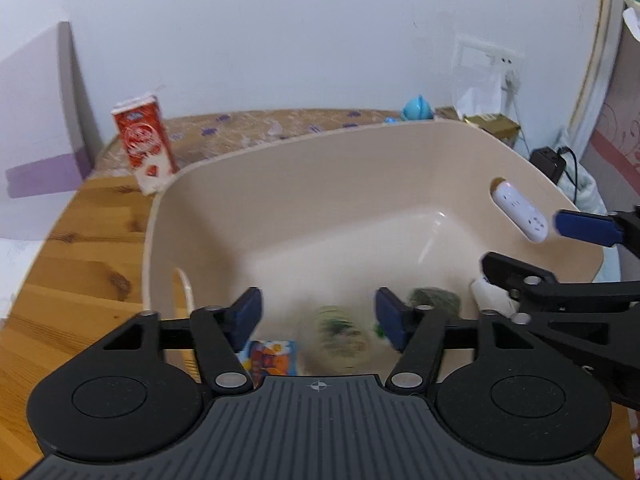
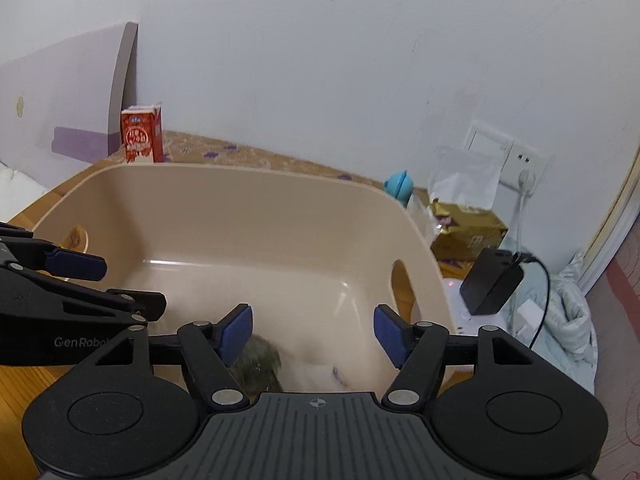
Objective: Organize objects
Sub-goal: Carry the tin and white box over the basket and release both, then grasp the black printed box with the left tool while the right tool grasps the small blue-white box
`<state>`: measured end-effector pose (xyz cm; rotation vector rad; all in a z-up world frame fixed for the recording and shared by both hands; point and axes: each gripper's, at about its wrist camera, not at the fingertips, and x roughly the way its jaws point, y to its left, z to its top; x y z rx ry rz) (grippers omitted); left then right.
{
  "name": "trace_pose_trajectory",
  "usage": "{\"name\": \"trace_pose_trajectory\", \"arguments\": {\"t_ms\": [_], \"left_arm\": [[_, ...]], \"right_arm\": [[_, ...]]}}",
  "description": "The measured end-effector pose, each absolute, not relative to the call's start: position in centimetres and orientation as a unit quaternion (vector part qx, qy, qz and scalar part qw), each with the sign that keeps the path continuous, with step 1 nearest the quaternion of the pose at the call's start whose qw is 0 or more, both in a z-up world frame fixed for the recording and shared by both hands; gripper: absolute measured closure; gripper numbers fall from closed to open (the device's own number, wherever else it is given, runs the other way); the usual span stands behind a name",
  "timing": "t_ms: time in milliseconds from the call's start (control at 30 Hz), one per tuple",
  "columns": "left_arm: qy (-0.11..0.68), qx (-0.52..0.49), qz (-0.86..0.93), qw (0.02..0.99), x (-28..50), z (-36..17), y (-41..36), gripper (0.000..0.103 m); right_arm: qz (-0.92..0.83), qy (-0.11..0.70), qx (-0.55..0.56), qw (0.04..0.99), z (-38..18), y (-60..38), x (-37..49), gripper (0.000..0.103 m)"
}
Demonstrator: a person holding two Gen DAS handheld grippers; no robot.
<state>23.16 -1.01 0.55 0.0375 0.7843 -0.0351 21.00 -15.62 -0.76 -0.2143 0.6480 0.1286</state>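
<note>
Left wrist view: left gripper (image 1: 318,312) jaws wide, empty, above near wall of beige plastic tub (image 1: 360,152); blurred green-patterned packet (image 1: 340,340) drops below. Right gripper (image 2: 314,332) also wide, empty, white pouch (image 2: 316,372) blurred beneath. Best: keep both hands over the tub interior till items land, then lift straight out. Count: one tub; inside, two green packets, one white pouch, one blue-orange packet (image 1: 272,358). One red milk carton (image 1: 144,144) at wooden table's (image 1: 72,248) far left corner.
</note>
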Motion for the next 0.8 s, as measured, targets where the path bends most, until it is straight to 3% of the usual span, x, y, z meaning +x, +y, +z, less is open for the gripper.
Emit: {"name": "trace_pose_trajectory", "arguments": {"t_ms": [100,367,800], "left_arm": [[0.367,0.009,-0.016,0.93,22.2,1.4,-0.7,0.022],[0.341,0.01,-0.016,0.94,19.0,3.6,-0.6,0.018],[0.338,0.024,-0.021,0.941,13.9,3.2,1.3,0.015]], "right_arm": [[0.057,0.306,-0.101,0.945,0.0,-16.1,20.2,0.02],[0.042,0.281,-0.099,0.954,1.9,-17.8,17.2,0.005],[-0.005,0.301,-0.108,0.948,0.5,-21.8,13.4,0.002]]}}
